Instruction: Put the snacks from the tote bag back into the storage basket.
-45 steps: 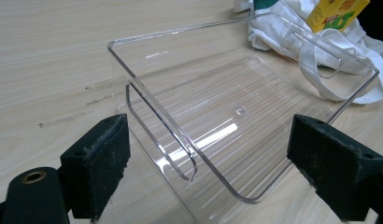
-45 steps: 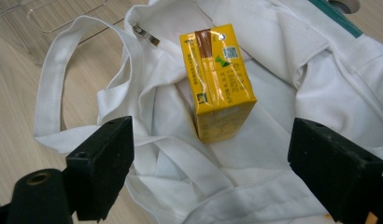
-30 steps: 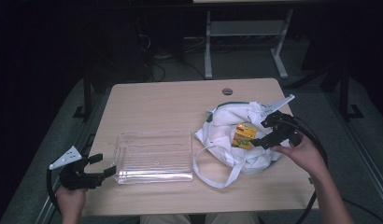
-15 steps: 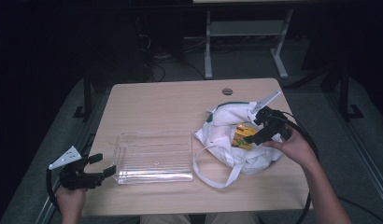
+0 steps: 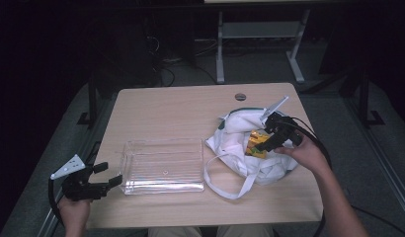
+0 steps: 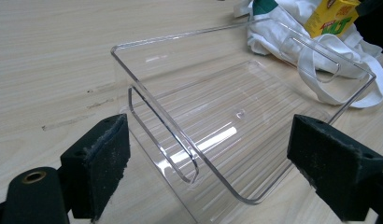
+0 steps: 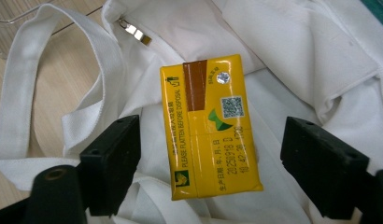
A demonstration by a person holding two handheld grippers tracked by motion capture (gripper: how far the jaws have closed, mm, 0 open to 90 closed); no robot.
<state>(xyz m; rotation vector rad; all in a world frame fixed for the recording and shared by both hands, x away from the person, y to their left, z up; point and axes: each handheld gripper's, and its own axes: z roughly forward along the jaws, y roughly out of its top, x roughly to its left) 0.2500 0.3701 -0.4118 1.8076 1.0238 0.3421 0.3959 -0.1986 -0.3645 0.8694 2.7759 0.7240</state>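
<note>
A yellow drink carton (image 7: 210,128) lies flat on a crumpled white cloth bag (image 7: 297,56) at the table's right side. My right gripper (image 7: 213,140) hangs over it, one jaw on each side of the carton. The jaws have just been closing, but a gap still shows between each pad and the carton. In the high view the right gripper (image 5: 263,143) sits on the bag (image 5: 235,143) at the carton (image 5: 256,144). My left gripper (image 5: 104,173) is open at the near left corner of a clear plastic tray (image 5: 161,141), with nothing between its pads (image 6: 101,163).
The tray's rim (image 6: 180,37) is empty inside and lies left of the bag; one bag handle (image 5: 225,185) loops toward the front edge. The wooden table (image 5: 181,108) has a round cable hole (image 5: 240,97) at the back. A metal frame (image 5: 260,34) stands on the floor beyond.
My right gripper has shifted left and down over the bag to straddle the carton, and its jaws look narrower. The left gripper and tray have not moved.
</note>
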